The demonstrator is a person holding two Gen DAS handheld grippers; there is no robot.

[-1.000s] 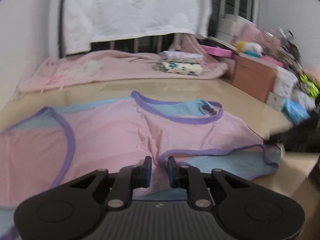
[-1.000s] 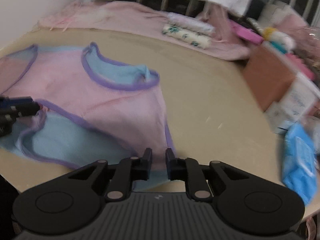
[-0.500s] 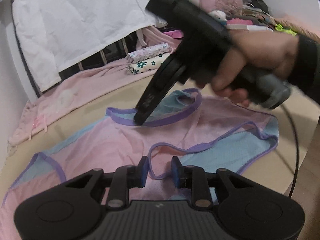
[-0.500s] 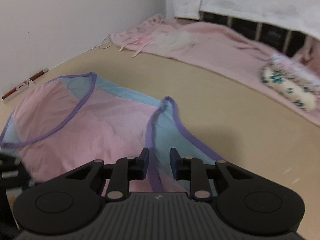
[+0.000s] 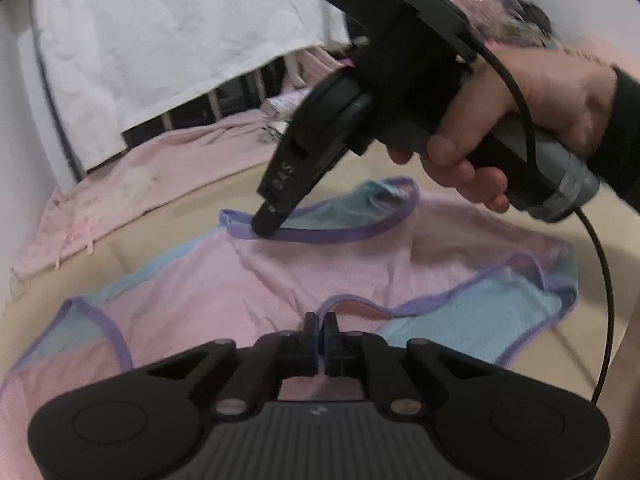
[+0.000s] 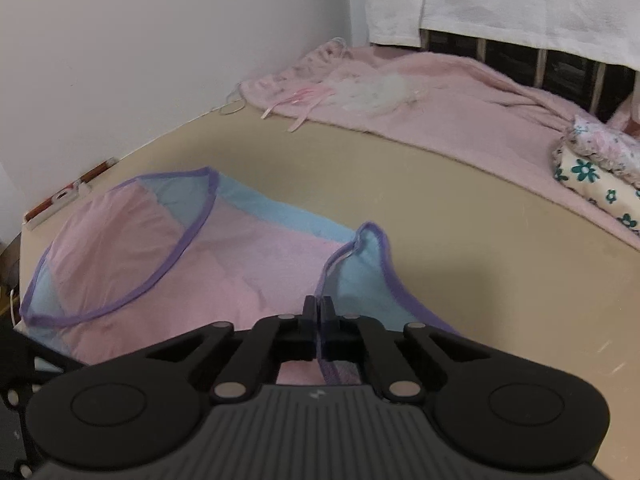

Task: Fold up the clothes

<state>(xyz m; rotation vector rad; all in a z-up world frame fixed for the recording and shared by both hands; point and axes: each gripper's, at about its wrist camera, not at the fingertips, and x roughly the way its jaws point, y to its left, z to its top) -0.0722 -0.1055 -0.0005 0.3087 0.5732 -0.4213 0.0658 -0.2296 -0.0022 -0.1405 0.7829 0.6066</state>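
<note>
A pink-and-blue sleeveless top [image 5: 304,276] with purple trim lies spread flat on a beige table [image 6: 460,240], its long axis running across the left wrist view from one armhole at the left to the other at the right, its neckline pointing away toward the far wall. Nearest the left camera, the left gripper [image 5: 321,326] sits at the near hem edge by the right armhole; its jaws have just been closing and now stand pressed together, pinching the purple-trimmed fabric. Beyond it, the right gripper [image 5: 266,226], carried in a person's hand [image 5: 520,120], comes down on the left corner of the neckline. In its own view the right gripper [image 6: 319,308] has also just been closing and is clamped shut, apparently on the purple neckline band, though the blur leaves the bite itself uncertain. Farther back, a pink blanket [image 6: 440,96] lies along the table's far side with folded floral clothes [image 6: 592,176] stacked on it. A white sheet [image 5: 160,40] hangs over dark railings behind.
</note>
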